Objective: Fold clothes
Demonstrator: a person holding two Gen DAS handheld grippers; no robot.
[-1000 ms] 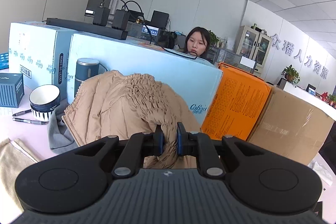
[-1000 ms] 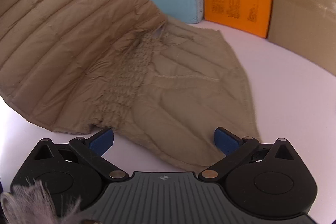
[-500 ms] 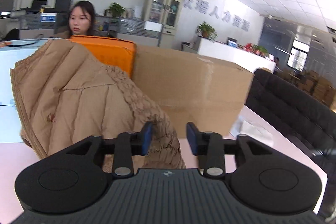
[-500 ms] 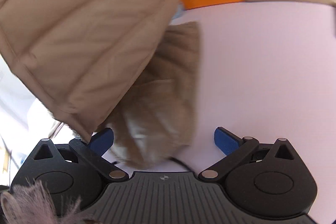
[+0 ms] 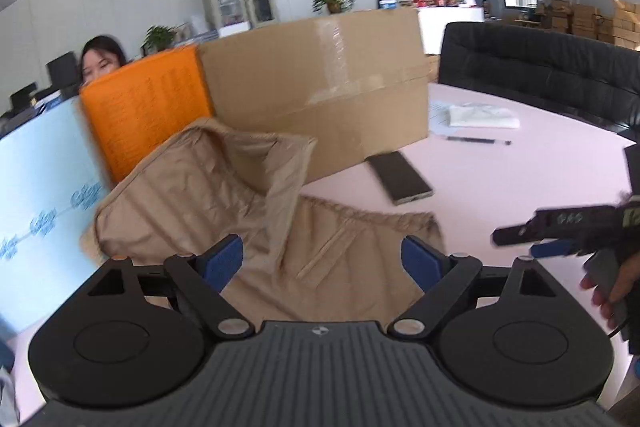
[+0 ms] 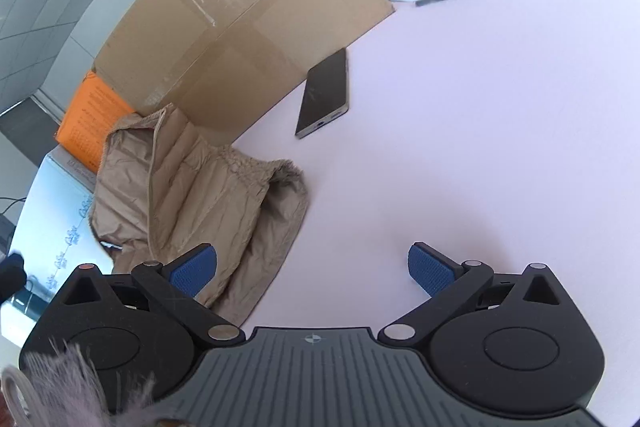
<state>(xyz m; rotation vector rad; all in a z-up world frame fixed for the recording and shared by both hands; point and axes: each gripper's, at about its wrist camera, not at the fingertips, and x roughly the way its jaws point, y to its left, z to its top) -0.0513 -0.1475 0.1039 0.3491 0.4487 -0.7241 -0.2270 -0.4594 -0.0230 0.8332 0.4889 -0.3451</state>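
The tan quilted jacket (image 6: 200, 203) lies crumpled on the bench (image 6: 480, 147), against the cardboard box (image 6: 248, 27), with one flap standing up. The left tongs (image 5: 322, 263) are opening over it, pinching nothing; the right tongs (image 6: 312, 267) are spread, empty, beside its hem. I think the flap should be pressed flat before the next fold, away from the phone (image 6: 326, 93) near the box.

Two close wrist views, shared tan garment (image 5: 224, 195) (image 6: 192, 195)
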